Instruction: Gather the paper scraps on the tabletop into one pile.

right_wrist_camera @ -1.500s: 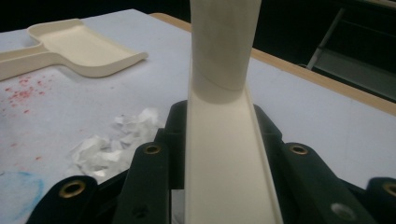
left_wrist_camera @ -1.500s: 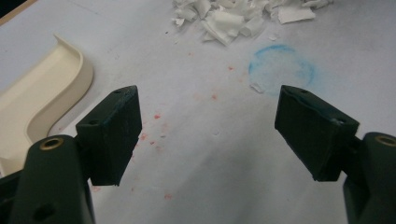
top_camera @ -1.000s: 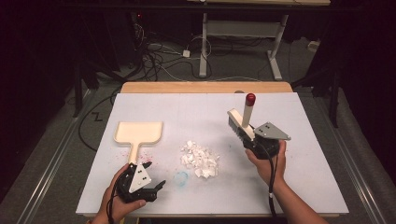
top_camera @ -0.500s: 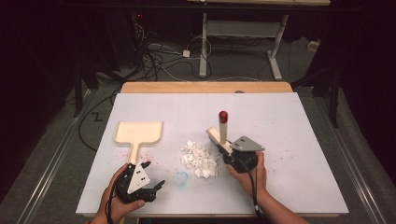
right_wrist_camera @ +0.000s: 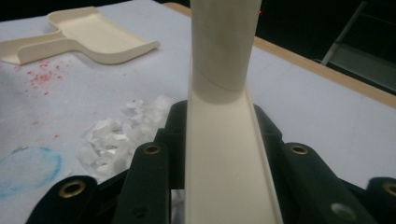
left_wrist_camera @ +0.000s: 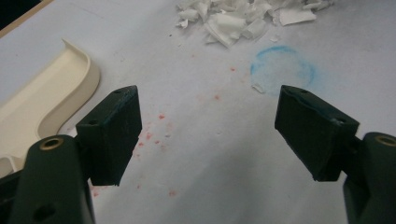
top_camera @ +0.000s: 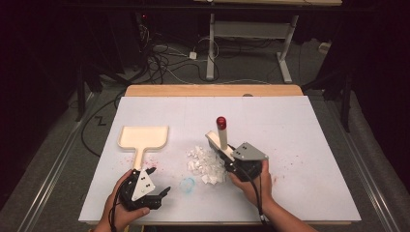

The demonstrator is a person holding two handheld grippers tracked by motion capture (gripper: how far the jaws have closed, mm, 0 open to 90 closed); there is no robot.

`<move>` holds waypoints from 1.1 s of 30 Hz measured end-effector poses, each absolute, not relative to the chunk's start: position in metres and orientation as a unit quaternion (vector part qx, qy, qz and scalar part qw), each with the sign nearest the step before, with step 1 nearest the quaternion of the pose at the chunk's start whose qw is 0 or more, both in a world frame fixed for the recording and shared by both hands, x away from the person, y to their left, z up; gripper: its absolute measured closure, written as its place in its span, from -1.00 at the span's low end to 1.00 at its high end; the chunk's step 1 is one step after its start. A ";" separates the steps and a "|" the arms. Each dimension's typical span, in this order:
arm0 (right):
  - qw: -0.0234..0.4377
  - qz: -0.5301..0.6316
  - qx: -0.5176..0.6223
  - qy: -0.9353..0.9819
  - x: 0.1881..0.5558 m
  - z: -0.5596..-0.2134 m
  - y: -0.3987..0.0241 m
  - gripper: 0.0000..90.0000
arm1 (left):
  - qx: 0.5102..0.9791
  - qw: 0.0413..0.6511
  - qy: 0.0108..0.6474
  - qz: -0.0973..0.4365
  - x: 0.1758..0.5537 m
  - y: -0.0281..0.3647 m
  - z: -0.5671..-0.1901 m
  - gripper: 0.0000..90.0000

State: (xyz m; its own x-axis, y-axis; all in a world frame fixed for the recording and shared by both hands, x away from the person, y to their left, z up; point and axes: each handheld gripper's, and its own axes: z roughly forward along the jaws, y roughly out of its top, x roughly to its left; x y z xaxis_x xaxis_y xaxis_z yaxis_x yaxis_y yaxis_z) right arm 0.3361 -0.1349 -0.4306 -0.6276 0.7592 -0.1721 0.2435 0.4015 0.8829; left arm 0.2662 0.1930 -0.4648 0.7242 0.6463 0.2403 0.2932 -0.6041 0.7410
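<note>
My right gripper point(top_camera: 227, 162) is shut on a cream hand brush point(top_camera: 216, 141), whose round handle ends in a red cap point(top_camera: 221, 121) and stands up and away from me. In the right gripper view the brush's cream body point(right_wrist_camera: 224, 186) fills the gap between the jaws. It hangs at the right edge of a pile of white paper scraps point(top_camera: 205, 162). A cream dustpan point(top_camera: 144, 137) lies flat to the left, handle toward me. My left gripper point(top_camera: 158, 181) is open just short of that handle, with only bare table between its jaws point(left_wrist_camera: 208, 100).
A white sheet point(top_camera: 300, 130) covers the table, with a wooden edge point(top_camera: 212, 90) at the far side. A blue ring mark point(top_camera: 187, 183) sits between my grippers, and red specks point(left_wrist_camera: 154, 133) dot the sheet near the dustpan point(left_wrist_camera: 42, 100). Cables and desk legs lie on the floor beyond.
My right gripper has carried the brush leftward from the table's right half to the edge of the paper pile. The left gripper has stayed in place, still open.
</note>
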 end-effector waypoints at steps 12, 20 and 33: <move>0.232 0.462 0.307 0.799 0.326 -0.396 -0.216 0.51 | 0.861 0.348 0.274 0.250 0.266 0.192 -0.465 -0.51; 0.173 0.445 0.265 0.838 0.295 -0.401 -0.242 0.51 | 0.862 0.347 0.272 0.248 0.267 0.190 -0.465 -0.51; 0.140 0.430 0.224 0.863 0.301 -0.430 -0.189 0.51 | 0.866 0.346 0.267 0.245 0.268 0.188 -0.466 -0.51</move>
State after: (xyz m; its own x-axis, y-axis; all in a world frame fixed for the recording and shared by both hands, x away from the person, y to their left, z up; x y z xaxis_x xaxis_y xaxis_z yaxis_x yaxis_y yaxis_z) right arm 0.3012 -0.1887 -0.4303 -0.8601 0.5078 -0.0492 0.2667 0.5296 0.8052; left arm 0.2683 0.1879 -0.4661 0.7377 0.6310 0.2401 0.2920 -0.6188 0.7293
